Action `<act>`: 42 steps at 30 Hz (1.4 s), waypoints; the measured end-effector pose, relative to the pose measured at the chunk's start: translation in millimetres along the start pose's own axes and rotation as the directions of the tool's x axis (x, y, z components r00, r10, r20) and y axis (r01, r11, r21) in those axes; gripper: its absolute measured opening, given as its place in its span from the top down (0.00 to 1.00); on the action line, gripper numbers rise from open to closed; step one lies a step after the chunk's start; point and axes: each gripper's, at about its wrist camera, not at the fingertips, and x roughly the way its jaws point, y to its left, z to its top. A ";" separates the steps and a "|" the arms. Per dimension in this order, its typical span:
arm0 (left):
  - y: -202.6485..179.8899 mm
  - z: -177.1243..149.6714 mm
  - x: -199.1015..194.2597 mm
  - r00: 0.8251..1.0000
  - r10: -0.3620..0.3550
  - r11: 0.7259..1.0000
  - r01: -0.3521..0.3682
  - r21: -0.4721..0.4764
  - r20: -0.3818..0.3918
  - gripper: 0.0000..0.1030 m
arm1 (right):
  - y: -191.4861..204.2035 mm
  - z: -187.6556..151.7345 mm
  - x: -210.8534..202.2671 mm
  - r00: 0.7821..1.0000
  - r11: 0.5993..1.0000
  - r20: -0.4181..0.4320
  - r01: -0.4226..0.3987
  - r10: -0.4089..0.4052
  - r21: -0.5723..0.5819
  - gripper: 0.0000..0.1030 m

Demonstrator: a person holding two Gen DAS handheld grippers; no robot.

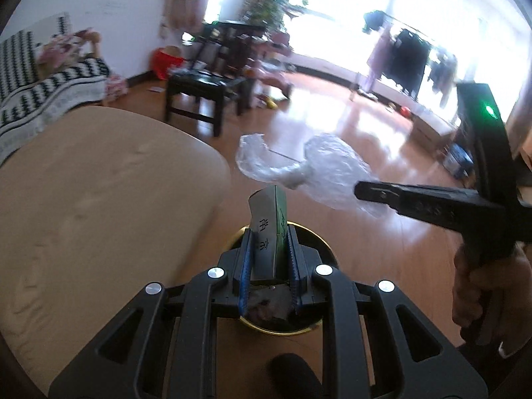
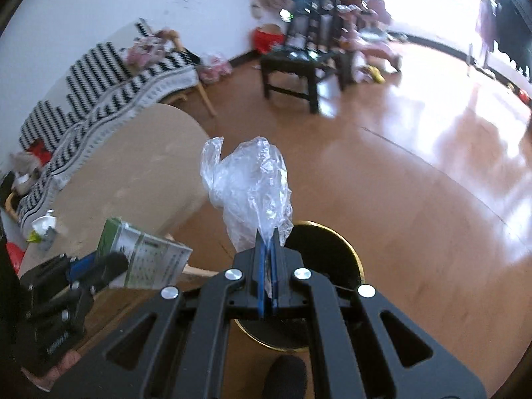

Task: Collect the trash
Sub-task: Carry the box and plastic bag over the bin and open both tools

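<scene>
Just above the gold-rimmed black bin (image 2: 335,242) on the wooden floor (image 2: 415,199), the left gripper (image 1: 270,242) pinches a small green-and-white carton (image 1: 267,222) printed with dark characters, while the right gripper (image 2: 267,259) – jaws pressed together – holds a crumpled clear plastic bag (image 2: 249,186) – both beside the beige surface (image 1: 99,183)

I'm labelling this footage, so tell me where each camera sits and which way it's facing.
Left wrist: sits on the left gripper, facing down over a gold-rimmed bin and wooden floor; it grips a green-and-white carton; the person's right hand shows.
Right wrist: sits on the right gripper, facing down at that bin, pinching a clear plastic bag.
Shared: bin, carton, bag, beige table.
</scene>
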 end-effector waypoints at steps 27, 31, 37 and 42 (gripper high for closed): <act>-17.6 -16.1 74.2 0.990 -0.035 0.999 0.031 -0.033 -0.140 0.79 | -16.6 -12.6 29.9 0.988 0.997 -0.143 0.062 -0.054 0.050 0.96; -17.9 -15.9 73.8 0.990 -0.014 1.000 0.010 -0.027 -0.137 0.46 | -21.4 -12.2 29.4 0.989 0.996 -0.139 0.059 -0.048 0.074 0.96; -19.1 -15.8 71.9 0.992 -0.011 1.000 0.009 -0.022 -0.127 0.32 | -20.9 -11.5 23.9 0.993 0.995 -0.110 0.051 -0.041 0.082 0.23; -19.7 -15.4 71.9 0.992 -0.009 1.000 0.006 -0.026 -0.129 0.31 | -13.0 -11.0 18.7 0.996 0.997 -0.084 0.049 -0.044 0.065 0.23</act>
